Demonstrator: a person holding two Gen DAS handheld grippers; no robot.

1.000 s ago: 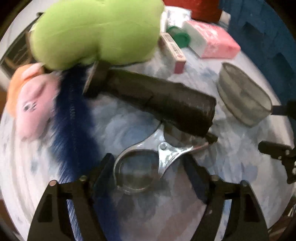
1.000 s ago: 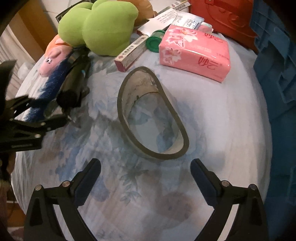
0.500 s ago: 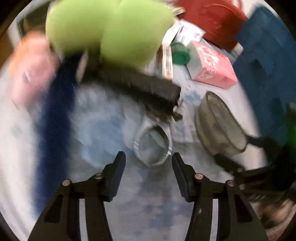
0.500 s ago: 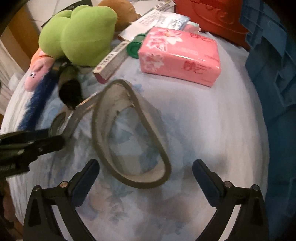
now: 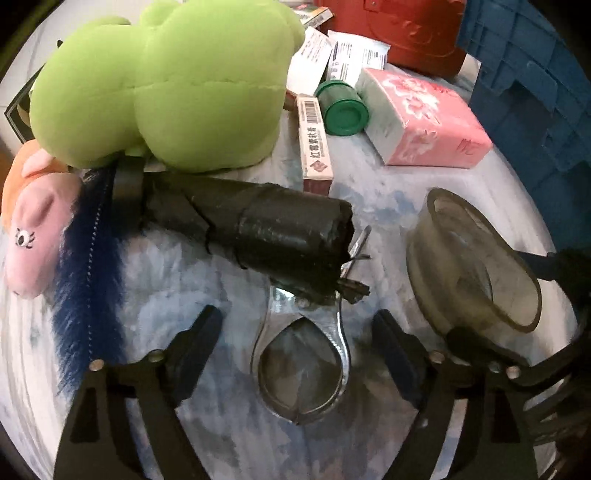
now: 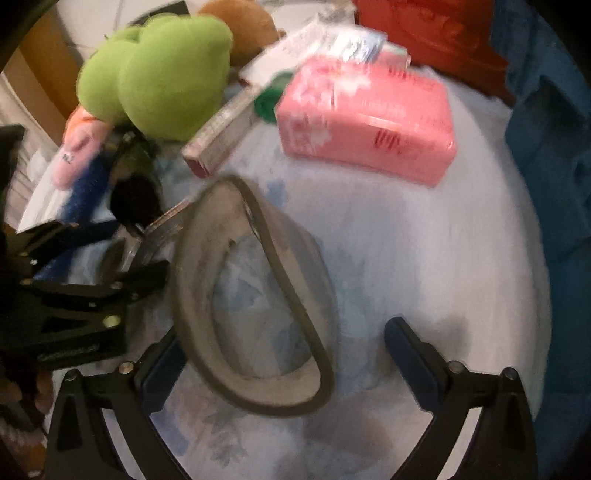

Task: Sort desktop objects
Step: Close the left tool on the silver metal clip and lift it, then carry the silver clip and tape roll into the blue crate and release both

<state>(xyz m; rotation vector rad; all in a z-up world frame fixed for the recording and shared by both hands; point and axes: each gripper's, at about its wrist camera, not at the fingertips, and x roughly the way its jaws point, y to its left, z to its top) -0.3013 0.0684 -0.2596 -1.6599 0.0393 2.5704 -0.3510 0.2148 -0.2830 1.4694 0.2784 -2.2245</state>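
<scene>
Left claw (image 5: 297, 343) opening astride the metal loop (image 5: 301, 369) at the worktop's near edge, untouched; right claw (image 6: 284, 354) released, straddling the clear oval container (image 6: 255, 314) beside it.

Table covered by a pale cloth (image 5: 173, 284) with a washed-out blue flower print; cloth lies flat, no folds showing. Blue plastic crate (image 5: 535, 92) with stepped, ribbed walls runs along the table's right edge, touching or just beside the cloth. Red box (image 5: 406, 33) with raised ornament sits at the far edge, next to the crate's far corner. Brown wooden panel (image 6: 40, 62) stands beyond the far left corner, blurred.
</scene>
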